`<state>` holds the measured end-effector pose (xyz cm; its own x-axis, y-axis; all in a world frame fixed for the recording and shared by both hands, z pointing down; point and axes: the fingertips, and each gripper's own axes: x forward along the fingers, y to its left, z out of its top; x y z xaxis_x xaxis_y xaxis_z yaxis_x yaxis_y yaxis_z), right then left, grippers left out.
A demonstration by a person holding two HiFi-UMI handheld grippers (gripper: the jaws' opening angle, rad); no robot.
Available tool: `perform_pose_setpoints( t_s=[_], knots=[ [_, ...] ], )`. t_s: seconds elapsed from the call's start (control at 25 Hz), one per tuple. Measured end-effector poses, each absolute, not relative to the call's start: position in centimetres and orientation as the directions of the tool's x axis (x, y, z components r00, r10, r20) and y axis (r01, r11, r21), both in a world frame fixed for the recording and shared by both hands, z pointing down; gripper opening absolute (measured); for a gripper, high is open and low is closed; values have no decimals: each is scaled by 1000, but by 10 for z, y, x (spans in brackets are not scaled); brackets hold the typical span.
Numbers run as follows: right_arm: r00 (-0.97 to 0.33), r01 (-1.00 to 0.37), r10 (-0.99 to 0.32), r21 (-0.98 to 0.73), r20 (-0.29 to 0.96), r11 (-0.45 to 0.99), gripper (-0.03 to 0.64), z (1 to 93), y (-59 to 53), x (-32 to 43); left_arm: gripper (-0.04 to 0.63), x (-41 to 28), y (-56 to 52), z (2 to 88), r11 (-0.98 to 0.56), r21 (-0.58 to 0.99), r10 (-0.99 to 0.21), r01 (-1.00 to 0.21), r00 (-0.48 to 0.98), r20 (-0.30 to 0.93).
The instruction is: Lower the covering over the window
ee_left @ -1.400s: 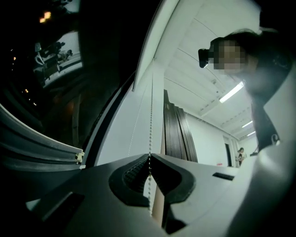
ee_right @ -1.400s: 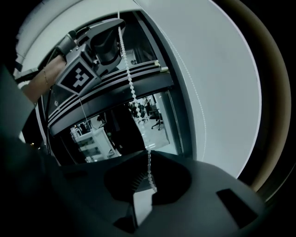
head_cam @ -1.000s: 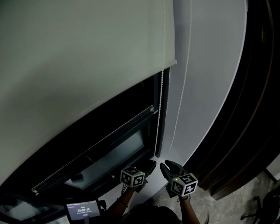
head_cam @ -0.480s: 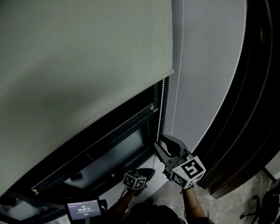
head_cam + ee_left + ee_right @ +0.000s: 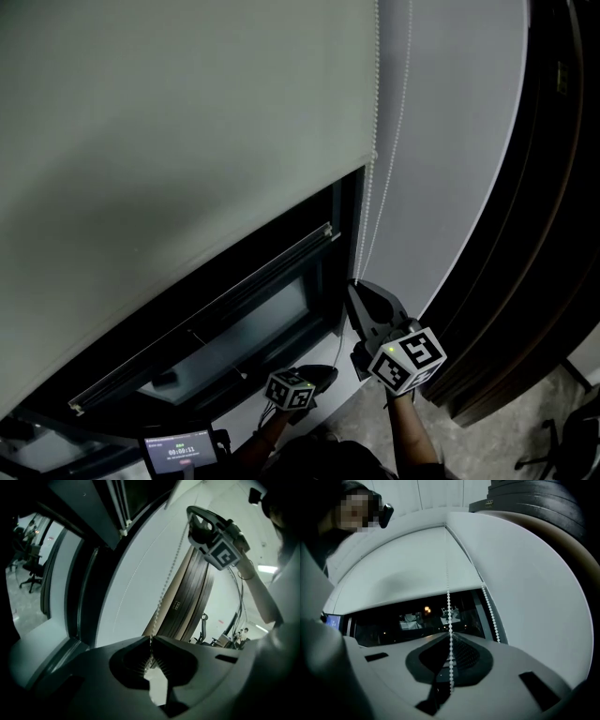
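Pale roller blind over the upper window, hem well above both sets of fingers; dark window glass bare below it. White bead chain hanging from beside the hem down into the right gripper, closing on 1 strand caught between its tips. Lower on the loop, left gripper pinched tight on the chain. To lower cleanly: pull straight down along the chain, hand under hand, letting go below only once clamped above, avoiding sideways tugs likely to slip beads.
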<state>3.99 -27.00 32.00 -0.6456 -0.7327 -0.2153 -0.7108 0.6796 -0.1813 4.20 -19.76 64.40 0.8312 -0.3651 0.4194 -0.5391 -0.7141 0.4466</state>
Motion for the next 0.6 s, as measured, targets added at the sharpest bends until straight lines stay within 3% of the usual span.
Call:
perform_pose_setpoints(
  t_s=[0.2, 0.36, 0.6],
  knots=[
    [-622, -724, -753, -206, -215, 658, 21, 325, -277, 60, 21, 41, -220, 590, -751, 368, -479, -548, 836, 268],
    [-617, -766, -787, -208, -28, 608, 21, 400, -283, 58, 35, 36, -243, 519, -787, 318, -522, -528, 846, 112],
    [-622, -773, -744, -337, 243, 537, 21, 549, -264, 47, 83, 54, -250, 413, -864, 227, -482, -450, 869, -109]
  ],
)
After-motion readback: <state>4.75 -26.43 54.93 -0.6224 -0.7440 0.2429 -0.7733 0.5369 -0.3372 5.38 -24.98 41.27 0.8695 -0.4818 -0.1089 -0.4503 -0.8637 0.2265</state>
